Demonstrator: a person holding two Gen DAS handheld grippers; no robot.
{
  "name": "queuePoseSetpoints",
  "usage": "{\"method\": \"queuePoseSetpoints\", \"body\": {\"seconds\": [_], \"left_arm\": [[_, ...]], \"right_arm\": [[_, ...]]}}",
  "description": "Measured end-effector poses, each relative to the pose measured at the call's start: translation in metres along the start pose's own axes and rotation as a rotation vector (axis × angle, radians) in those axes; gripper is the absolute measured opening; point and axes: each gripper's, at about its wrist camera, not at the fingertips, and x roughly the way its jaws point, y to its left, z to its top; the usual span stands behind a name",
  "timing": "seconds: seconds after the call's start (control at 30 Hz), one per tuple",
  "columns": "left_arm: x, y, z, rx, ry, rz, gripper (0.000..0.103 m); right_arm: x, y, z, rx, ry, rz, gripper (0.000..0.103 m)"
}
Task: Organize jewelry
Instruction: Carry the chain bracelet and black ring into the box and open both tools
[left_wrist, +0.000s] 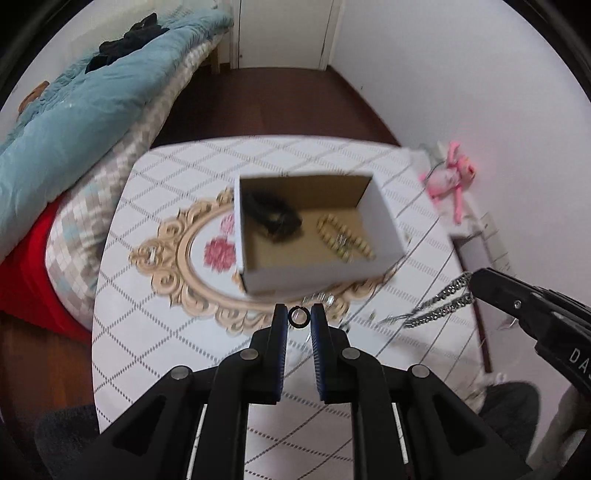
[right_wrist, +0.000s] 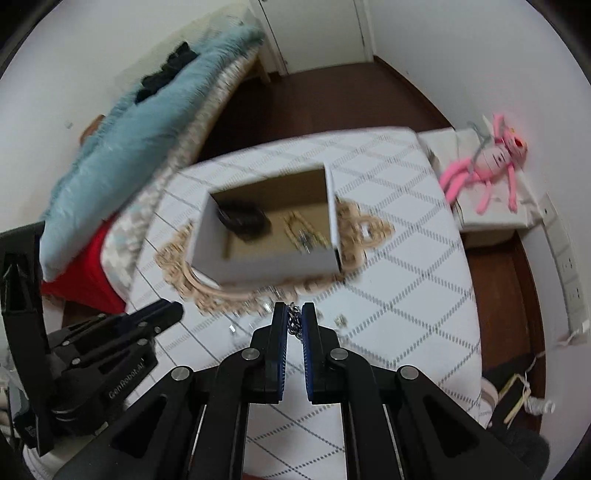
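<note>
left gripper (left_wrist: 299, 316) fingers pinch a black ring (left_wrist: 298, 316); right gripper (right_wrist: 294, 321) clenched on silver chain (right_wrist: 294, 322). carry both toward 12 o'clock, release low inside the box (left_wrist: 325, 275), clear of the bracelet (left_wrist: 345, 238).

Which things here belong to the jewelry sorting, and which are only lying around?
Part of the job:
- box
- bead bracelet and dark item, both inside it
- ring in the left gripper
- silver chain in the right gripper
- small pieces on the table

Just lying about:
- pink plush toy
- blue blanket
</note>
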Motion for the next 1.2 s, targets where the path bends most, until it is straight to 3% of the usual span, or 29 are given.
{"method": "queuePoseSetpoints", "body": {"seconds": [0.27, 0.63, 0.7, 0.73, 0.77, 0.83, 0.97, 1.03, 1.1, 1.2], "left_arm": [[0.022, 0.01, 0.05, -0.035, 0.026, -0.04, 0.01], [0.083, 0.025, 0.076, -0.089, 0.185, -0.018, 0.012], [0.087, 0.03, 0.08, -0.117, 0.2, -0.012, 0.017], [0.088, 0.032, 0.082, -0.121, 0.199, 0.008, 0.029], [0.088, 0.033, 0.084, -0.117, 0.195, 0.029, 0.047], [0.083, 0.036, 0.086, -0.117, 0.164, 0.06, 0.062], [0.079, 0.038, 0.089, -0.099, 0.15, 0.115, 0.066], [0.077, 0.039, 0.089, -0.089, 0.136, 0.14, 0.076], [0.073, 0.039, 0.087, -0.081, 0.115, 0.162, 0.079], [0.072, 0.039, 0.081, -0.068, 0.101, 0.194, 0.091]], "right_arm": [[-0.002, 0.015, 0.072, -0.063, -0.054, 0.022, 0.008], [0.082, 0.012, 0.129, -0.08, 0.081, -0.022, 0.008], [0.095, 0.01, 0.133, -0.078, 0.106, -0.023, 0.008], [0.1, 0.01, 0.134, -0.081, 0.124, -0.022, 0.008], [0.105, 0.009, 0.135, -0.077, 0.137, -0.022, 0.008], [0.116, 0.009, 0.135, -0.076, 0.165, -0.04, 0.009], [0.124, 0.001, 0.133, -0.065, 0.185, -0.081, 0.011], [0.123, -0.003, 0.132, -0.06, 0.179, -0.095, 0.023], [0.12, -0.005, 0.128, -0.069, 0.17, -0.124, 0.045], [0.113, -0.007, 0.118, -0.084, 0.15, -0.175, 0.061]]}}
